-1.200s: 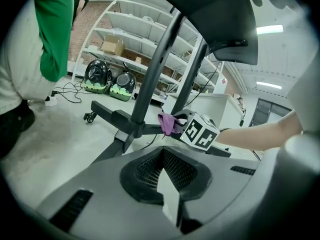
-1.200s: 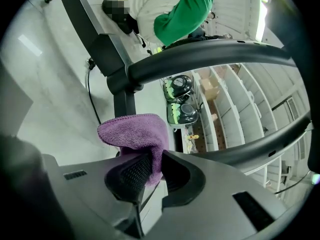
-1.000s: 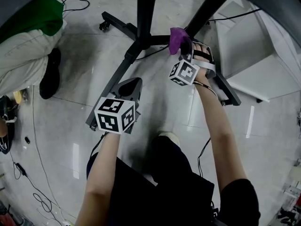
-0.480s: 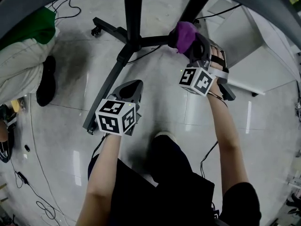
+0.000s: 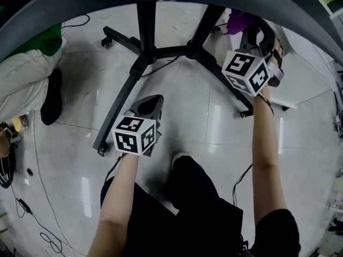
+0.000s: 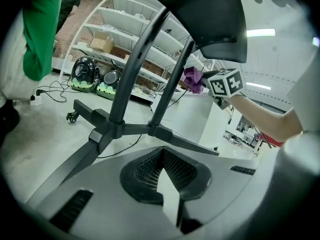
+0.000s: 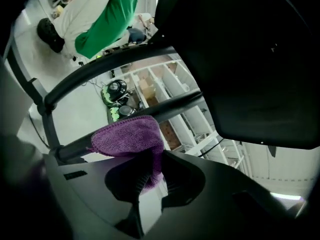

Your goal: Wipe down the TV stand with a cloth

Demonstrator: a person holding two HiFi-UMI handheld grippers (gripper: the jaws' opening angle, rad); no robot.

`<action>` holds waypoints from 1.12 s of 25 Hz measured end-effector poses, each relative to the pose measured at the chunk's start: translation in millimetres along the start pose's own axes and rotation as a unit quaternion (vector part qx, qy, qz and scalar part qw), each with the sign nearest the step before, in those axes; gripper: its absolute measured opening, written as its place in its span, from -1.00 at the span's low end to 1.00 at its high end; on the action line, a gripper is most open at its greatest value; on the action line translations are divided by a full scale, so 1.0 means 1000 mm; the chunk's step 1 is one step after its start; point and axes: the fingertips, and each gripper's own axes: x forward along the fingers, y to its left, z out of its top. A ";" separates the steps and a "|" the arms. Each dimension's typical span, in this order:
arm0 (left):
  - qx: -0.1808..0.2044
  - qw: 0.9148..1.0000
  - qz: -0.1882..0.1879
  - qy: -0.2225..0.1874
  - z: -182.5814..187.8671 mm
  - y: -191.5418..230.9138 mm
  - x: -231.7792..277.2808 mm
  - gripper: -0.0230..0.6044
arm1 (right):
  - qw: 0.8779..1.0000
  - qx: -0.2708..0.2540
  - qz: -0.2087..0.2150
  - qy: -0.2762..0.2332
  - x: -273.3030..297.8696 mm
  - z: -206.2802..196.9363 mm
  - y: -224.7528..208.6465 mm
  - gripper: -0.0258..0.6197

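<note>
Firmly shut on the purple cloth [image 7: 127, 136], the right tool [image 7: 150, 176] holds it against the TV stand's pole [image 7: 180, 103]; the left tool [image 6: 162, 171] is closed and empty.

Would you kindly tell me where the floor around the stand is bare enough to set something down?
The widest bare tile lies between the stand's left leg and right leg. Another bare patch sits right of the right leg, beside the white cabinet. The left side is crowded: a bystander's shoe and loose cables lie there.
</note>
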 end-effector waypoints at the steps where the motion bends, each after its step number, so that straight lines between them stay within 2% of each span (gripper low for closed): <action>1: 0.001 1.000 0.001 0.000 0.000 0.000 0.000 -0.91 | 1.000 0.011 -0.007 0.004 0.004 0.000 -0.009 -0.71; 8: -0.002 1.000 0.018 0.000 0.000 0.011 -0.003 -0.91 | 0.996 0.088 -0.034 0.008 0.034 0.020 -0.045 -0.71; 13: -0.003 1.000 0.029 0.001 0.000 0.021 -0.006 -0.91 | 0.994 0.105 -0.027 0.002 0.051 0.038 -0.036 -0.71; 23: 0.004 0.999 0.036 0.002 0.000 0.022 -0.011 -0.91 | 0.995 0.100 -0.019 0.000 0.052 0.041 -0.015 -0.71; 28: 0.005 0.999 0.037 0.004 0.000 0.023 -0.010 -0.91 | 0.997 0.079 -0.001 0.008 0.049 0.032 0.013 -0.71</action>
